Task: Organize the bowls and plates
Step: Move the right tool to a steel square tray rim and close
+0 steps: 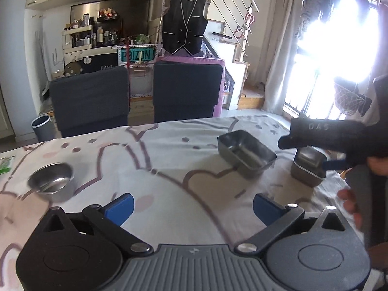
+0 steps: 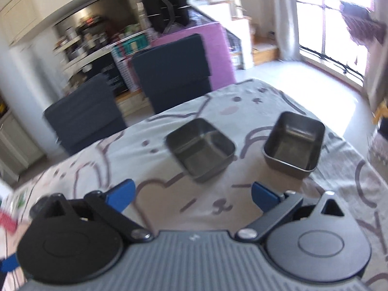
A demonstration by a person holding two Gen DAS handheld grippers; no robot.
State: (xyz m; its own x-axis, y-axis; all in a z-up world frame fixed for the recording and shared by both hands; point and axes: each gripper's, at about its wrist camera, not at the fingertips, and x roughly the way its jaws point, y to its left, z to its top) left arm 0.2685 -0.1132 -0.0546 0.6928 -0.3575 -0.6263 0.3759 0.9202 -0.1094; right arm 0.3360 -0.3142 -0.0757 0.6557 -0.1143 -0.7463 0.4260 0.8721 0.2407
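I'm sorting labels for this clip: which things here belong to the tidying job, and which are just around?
Job:
round bowl
left square tin
right square tin

Just around:
two chairs
vest
bin
green packet

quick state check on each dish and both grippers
round steel bowl: upright, empty, standing alone on the tablecloth
near rectangular steel tray: upright, empty, apart from the other tray
far rectangular steel tray: upright, empty, nothing nested in it
left gripper: open, nothing between the pads
right gripper: open, nothing between the pads
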